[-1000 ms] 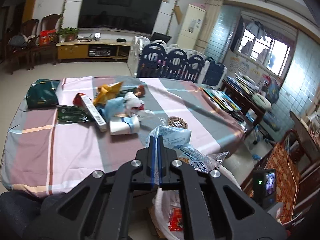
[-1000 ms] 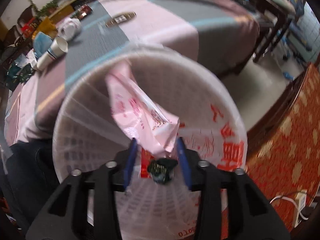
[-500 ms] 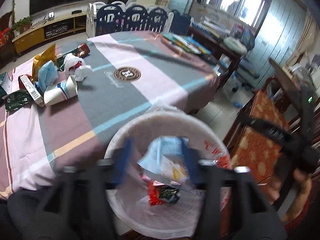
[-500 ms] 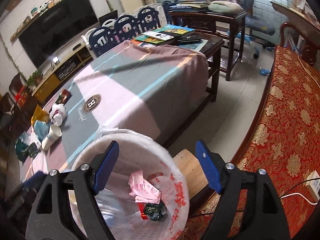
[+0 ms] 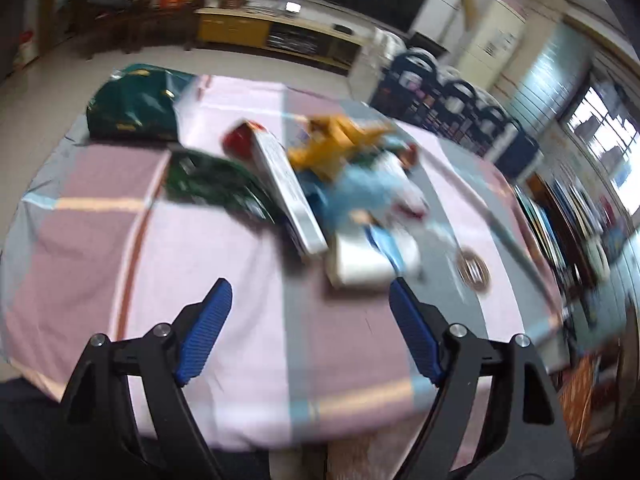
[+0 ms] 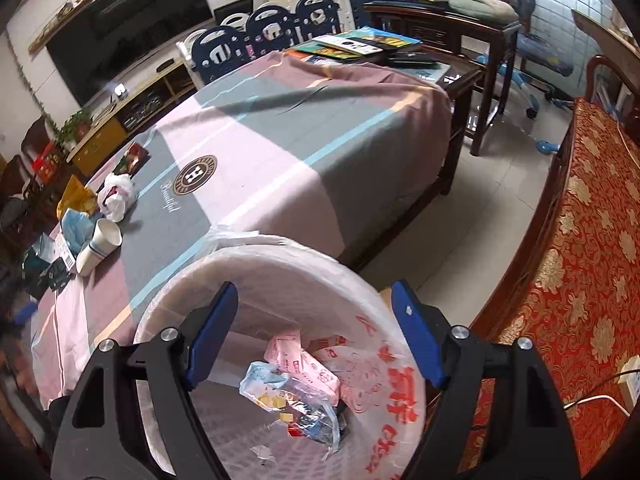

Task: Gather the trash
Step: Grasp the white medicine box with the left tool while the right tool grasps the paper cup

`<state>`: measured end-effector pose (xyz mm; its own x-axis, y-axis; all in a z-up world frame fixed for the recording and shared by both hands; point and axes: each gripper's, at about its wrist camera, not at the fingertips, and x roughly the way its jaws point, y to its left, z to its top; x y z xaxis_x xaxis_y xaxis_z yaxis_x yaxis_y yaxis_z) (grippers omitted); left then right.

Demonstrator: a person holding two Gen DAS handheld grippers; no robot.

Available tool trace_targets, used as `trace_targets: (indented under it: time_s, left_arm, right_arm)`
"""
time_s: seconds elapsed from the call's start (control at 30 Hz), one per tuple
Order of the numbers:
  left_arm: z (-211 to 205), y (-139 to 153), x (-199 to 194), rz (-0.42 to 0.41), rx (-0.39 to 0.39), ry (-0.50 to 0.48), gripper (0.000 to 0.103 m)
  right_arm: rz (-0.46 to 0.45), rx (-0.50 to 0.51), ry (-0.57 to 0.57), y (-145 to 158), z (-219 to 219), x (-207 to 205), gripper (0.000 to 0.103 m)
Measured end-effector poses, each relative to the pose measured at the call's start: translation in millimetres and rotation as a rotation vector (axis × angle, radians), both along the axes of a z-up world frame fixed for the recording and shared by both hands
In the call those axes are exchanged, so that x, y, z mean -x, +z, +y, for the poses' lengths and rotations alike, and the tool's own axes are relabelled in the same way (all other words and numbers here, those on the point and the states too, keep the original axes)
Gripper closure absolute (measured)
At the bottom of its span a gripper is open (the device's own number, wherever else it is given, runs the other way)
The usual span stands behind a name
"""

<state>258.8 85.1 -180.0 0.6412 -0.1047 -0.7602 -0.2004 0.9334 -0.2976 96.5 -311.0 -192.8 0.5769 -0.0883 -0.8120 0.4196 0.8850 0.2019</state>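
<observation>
- Left tongs (image 5: pixel 308 294): spreading wider, empty, above the tabletop (image 5: pixel 200 280); the paper cup (image 5: pixel 372 256) and the litter pile (image 5: pixel 320 168) lie just ahead.
- Right tongs (image 6: pixel 314 298): spread, empty, above the bin (image 6: pixel 280 252), where dropped wrappers (image 6: pixel 300 384) lie below.

Near tablecloth (image 5: pixel 240 280) lies bare — trash pile (image 5: pixel 320 184) crowds the middle.

Waste bin (image 6: pixel 276 280) at six o'clock just before the table's near edge (image 6: pixel 280 208), wrappers (image 6: pixel 296 384) in its bottom, paper cup (image 6: pixel 98 246) on its side at nine o'clock on the table, litter pile (image 5: pixel 320 176) behind it, books (image 6: pixel 360 44) at the far end at twelve
</observation>
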Motion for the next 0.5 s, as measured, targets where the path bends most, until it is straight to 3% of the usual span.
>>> trace_targets:
  time_s: [0.1, 0.23, 0.27, 0.33, 0.4, 0.5]
  left_arm:
    - [10, -4, -47, 0.021, -0.007, -0.006, 0.023]
    - [5, -31, -97, 0.117, -0.045, -0.045, 0.025]
    - [6, -40, -104, 0.139, -0.035, -0.048, 0.03]
    - [10, -55, -110, 0.18, -0.003, -0.05, 0.063]
    - [13, -62, -108, 0.193, 0.017, -0.044, 0.075]
    - [15, -56, -89, 0.141, 0.033, -0.081, 0.078]
  right_arm:
    - [0.012, -0.001, 0.019, -4, 7, -8, 0.025]
    - [0.033, -0.005, 0.038, -9, 12, -17, 0.025]
    - [0.037, -0.005, 0.041, -10, 13, -18, 0.025]
    - [0.044, 0.002, 0.051, -11, 15, -21, 0.025]
    - [0.047, 0.015, 0.057, -11, 18, -24, 0.025]
    - [0.049, 0.016, 0.079, -13, 25, -35, 0.025]
